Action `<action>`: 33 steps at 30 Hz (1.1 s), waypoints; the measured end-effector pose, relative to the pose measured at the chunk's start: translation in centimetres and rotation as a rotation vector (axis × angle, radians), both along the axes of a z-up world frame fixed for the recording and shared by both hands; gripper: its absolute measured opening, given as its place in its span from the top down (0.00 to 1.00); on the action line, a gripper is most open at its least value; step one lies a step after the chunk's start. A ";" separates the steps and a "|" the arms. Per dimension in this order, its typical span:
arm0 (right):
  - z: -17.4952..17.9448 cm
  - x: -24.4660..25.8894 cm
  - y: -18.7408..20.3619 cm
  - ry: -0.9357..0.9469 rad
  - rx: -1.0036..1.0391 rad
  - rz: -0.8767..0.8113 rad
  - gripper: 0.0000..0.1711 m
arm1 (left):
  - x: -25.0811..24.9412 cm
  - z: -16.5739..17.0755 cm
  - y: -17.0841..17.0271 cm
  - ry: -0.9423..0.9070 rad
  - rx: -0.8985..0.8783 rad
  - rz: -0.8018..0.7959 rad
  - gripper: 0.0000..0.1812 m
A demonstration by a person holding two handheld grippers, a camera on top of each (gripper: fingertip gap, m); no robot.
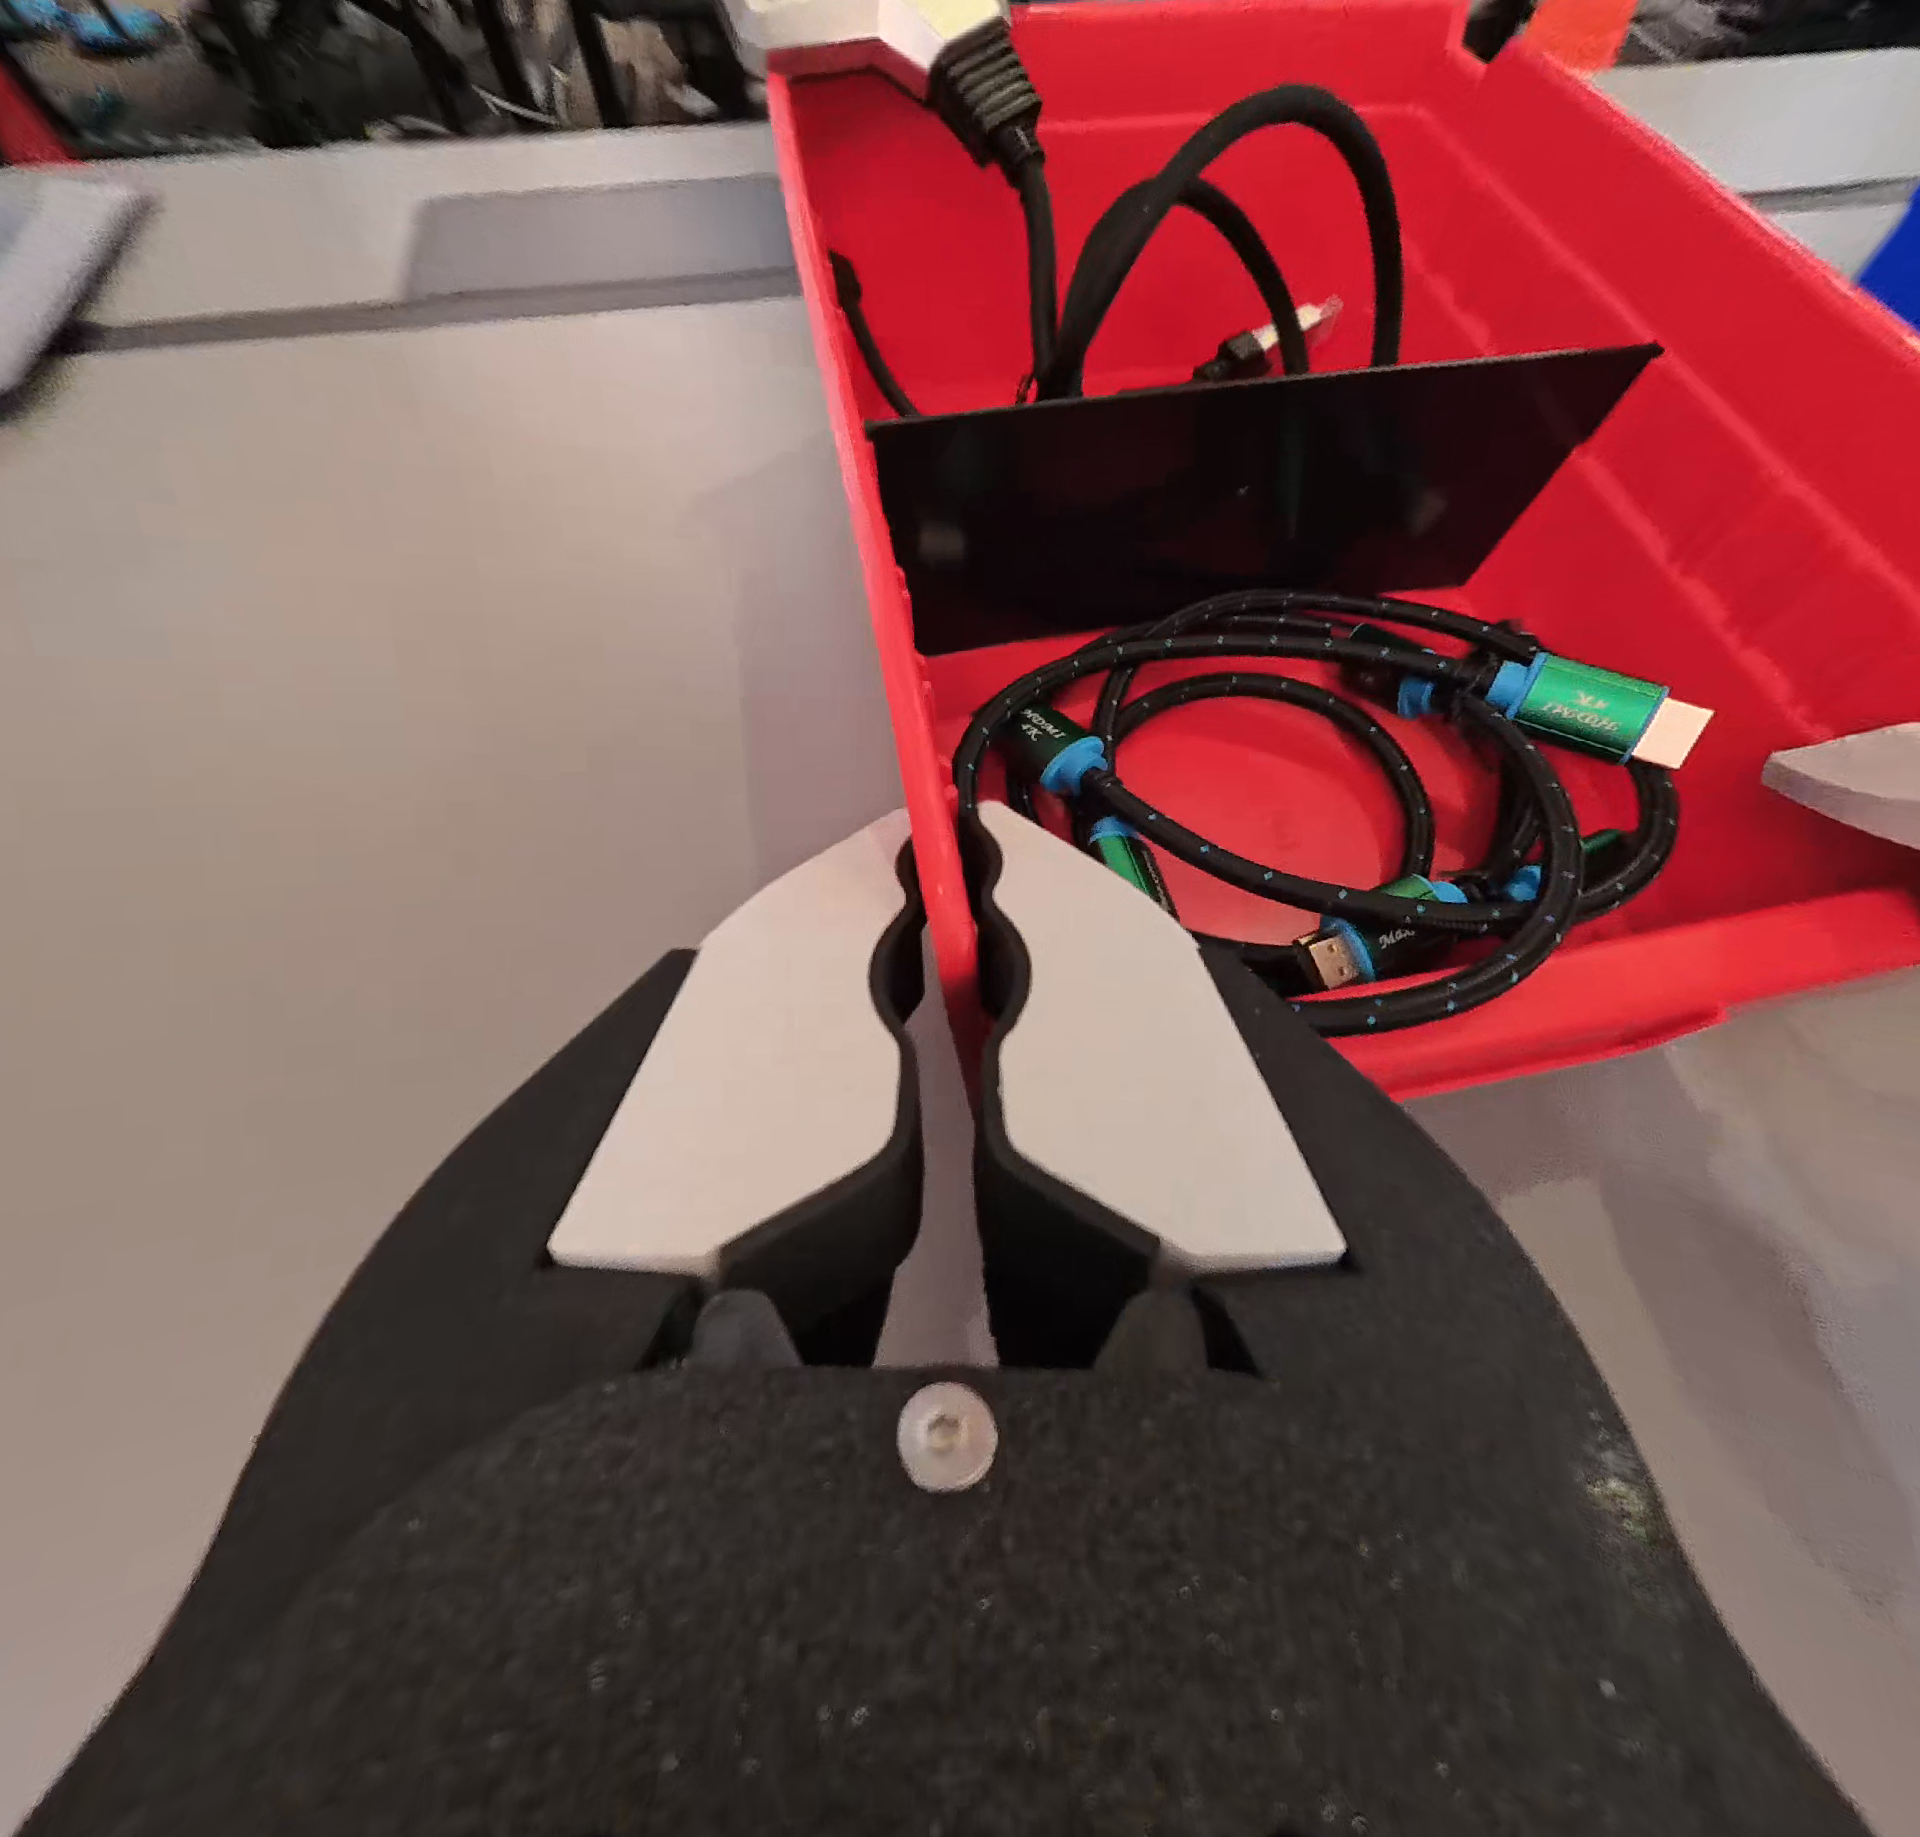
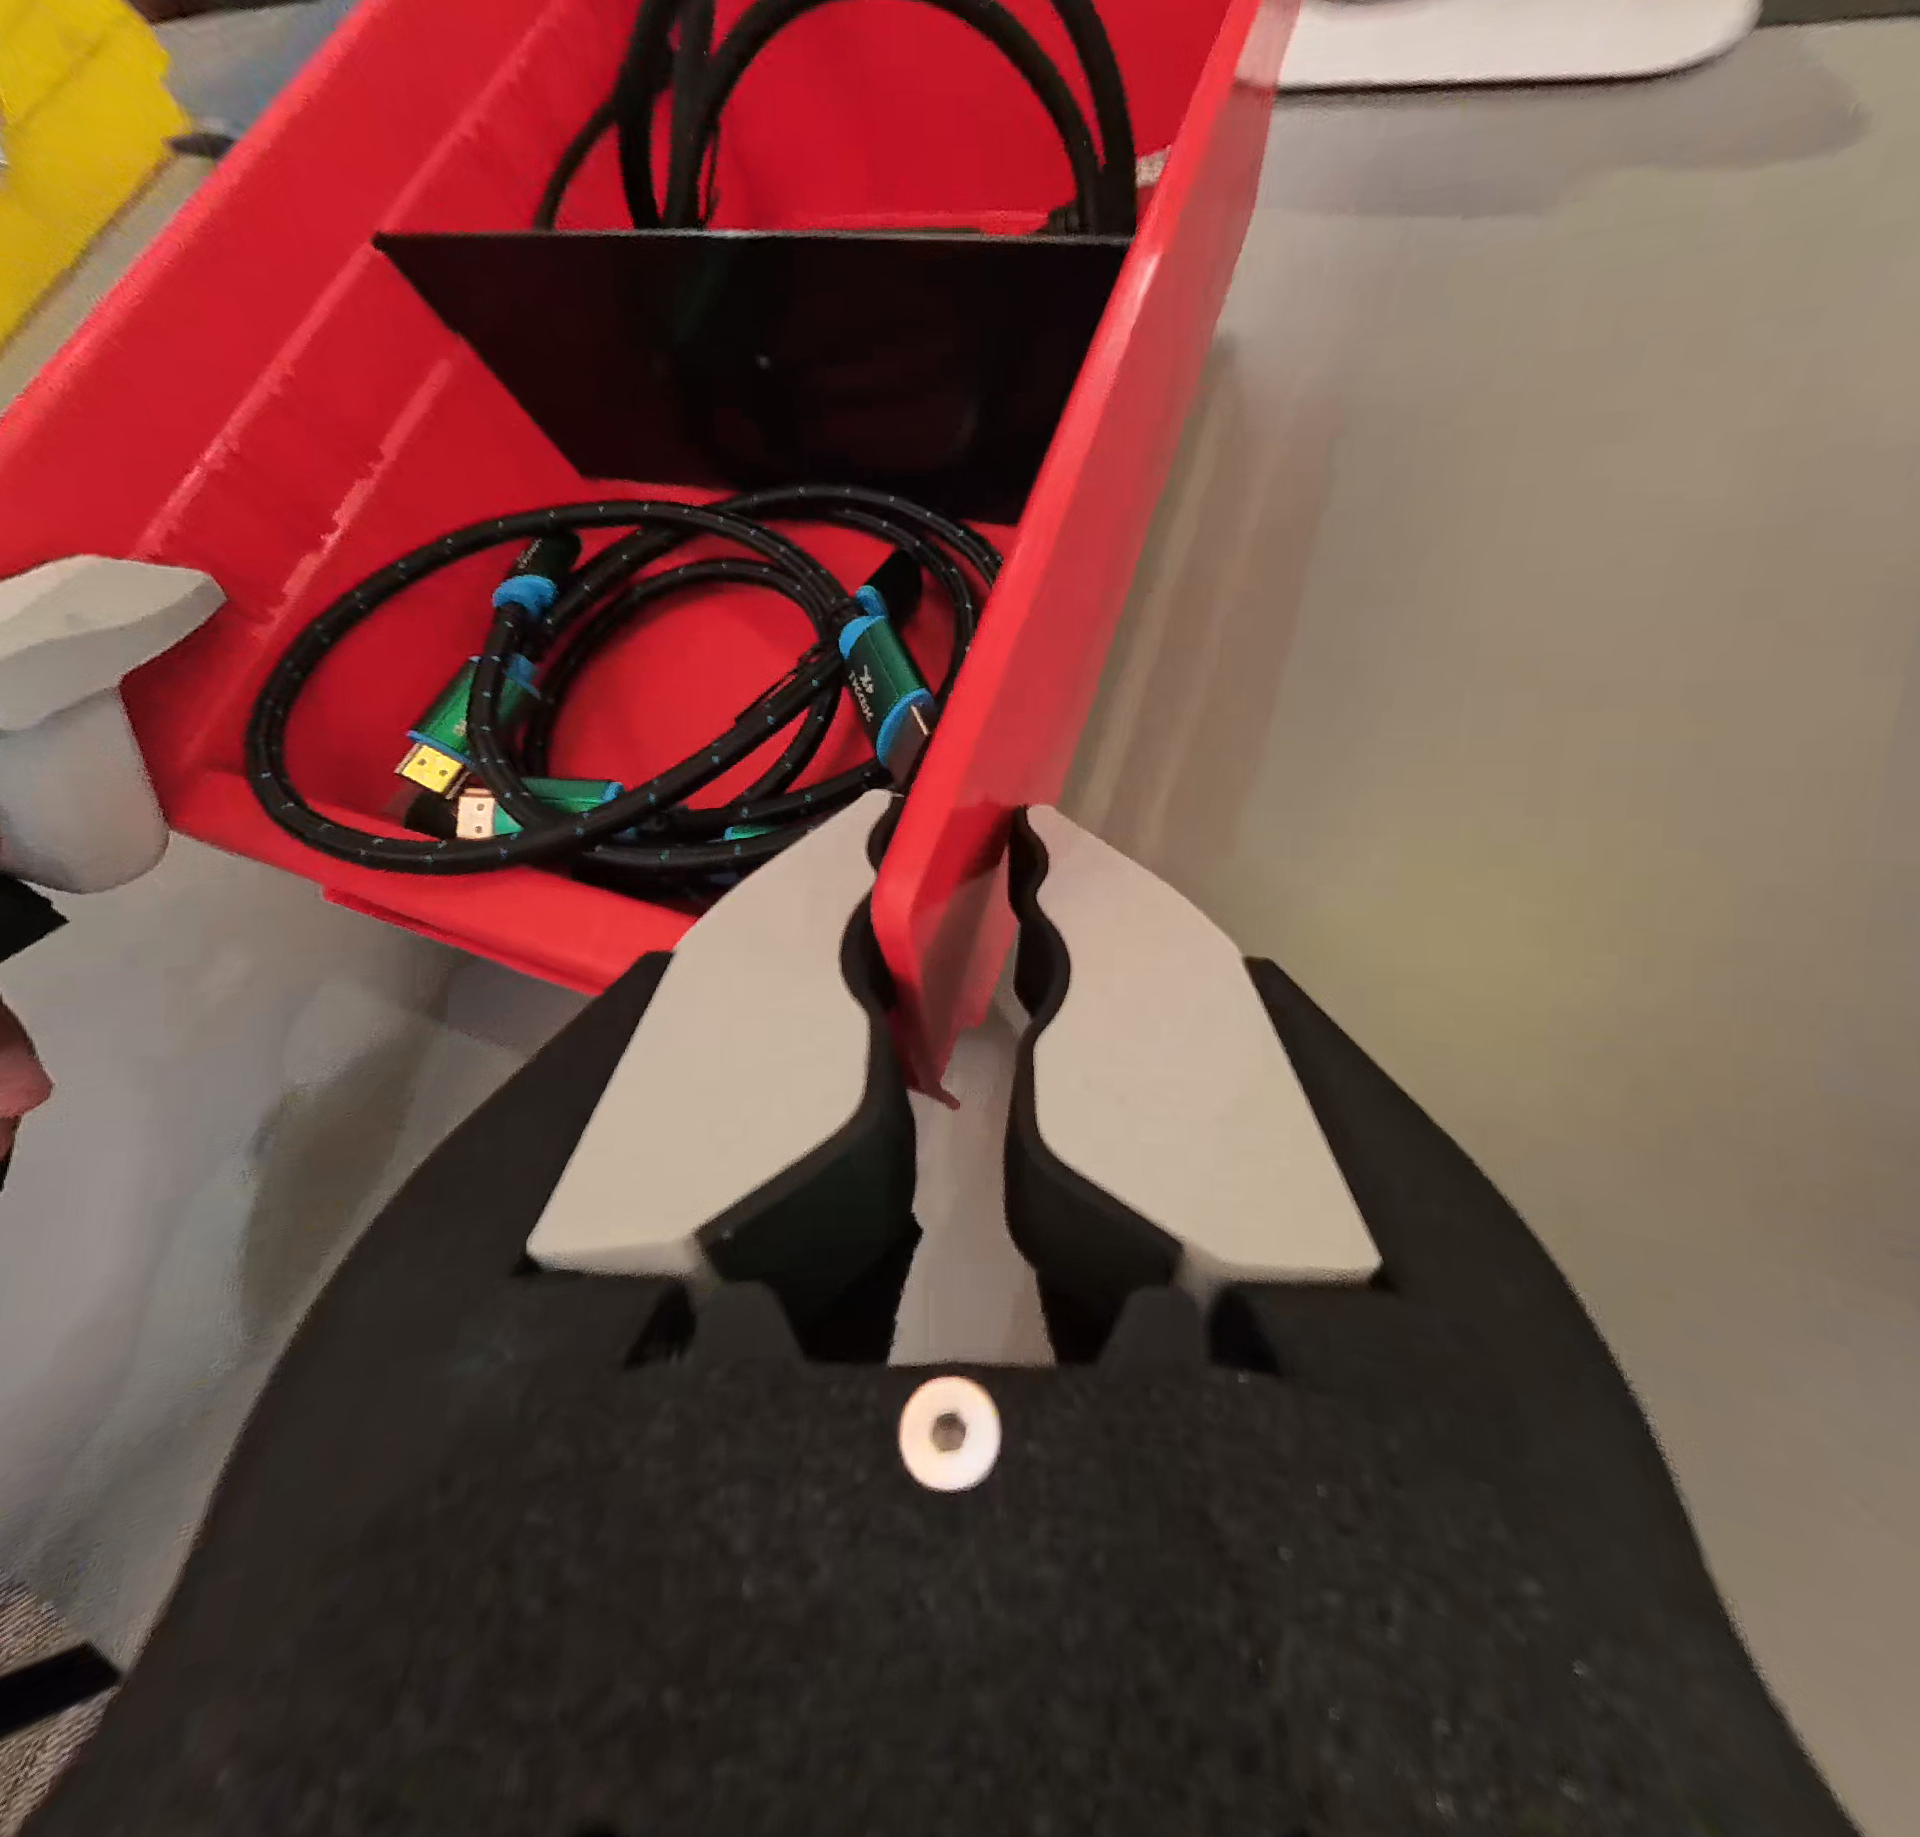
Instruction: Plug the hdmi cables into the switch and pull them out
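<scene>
Two grippers, left gripper (image 1: 943, 857) and right gripper (image 2: 951, 826), are each clamped on a side wall of the red bin (image 1: 1662, 353) on the desk (image 1: 416, 644). I judge we're positioning it; next, free a gripper for the HDMI cables (image 2: 623, 738) coiled inside. Green plugs carry lettering. No switch visible.

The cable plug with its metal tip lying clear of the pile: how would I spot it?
Find the red bin, split by a black divider. In the near compartment lies a coil of black braided cables. The plug lies at the coil's far right edge: a green metal shell with a blue collar and a bare silver tip, while the other plugs lie tangled among the loops.
</scene>
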State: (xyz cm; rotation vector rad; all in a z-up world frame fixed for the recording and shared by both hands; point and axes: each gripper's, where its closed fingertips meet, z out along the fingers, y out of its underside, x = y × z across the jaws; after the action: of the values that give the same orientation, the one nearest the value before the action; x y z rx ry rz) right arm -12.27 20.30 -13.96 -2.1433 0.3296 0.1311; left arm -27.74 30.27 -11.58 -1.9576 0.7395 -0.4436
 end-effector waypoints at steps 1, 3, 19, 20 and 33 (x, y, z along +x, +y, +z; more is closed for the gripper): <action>0.2 -1.4 0.9 0.006 0.015 0.021 0.90 | -1.6 0.6 0.6 0.005 0.026 0.021 0.98; 0.5 -4.6 3.0 0.002 0.028 0.075 0.90 | -5.2 1.5 1.9 0.026 0.067 0.062 0.98; -1.1 -17.8 10.1 0.039 0.099 0.331 0.81 | -17.0 -2.0 10.4 -0.056 -0.076 0.099 0.98; -0.4 -17.7 9.3 0.038 0.124 0.372 0.82 | -17.2 -2.0 10.3 -0.055 -0.087 0.110 0.97; 4.7 10.9 -11.5 -0.321 0.254 0.149 0.81 | -9.3 2.3 -3.0 -0.373 0.045 0.046 0.66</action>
State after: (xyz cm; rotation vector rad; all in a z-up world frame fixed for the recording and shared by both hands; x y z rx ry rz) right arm -1.35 8.80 -9.28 -1.8962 -0.0337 -0.0831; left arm -37.07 27.28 -9.33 -1.7763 0.4596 -0.7329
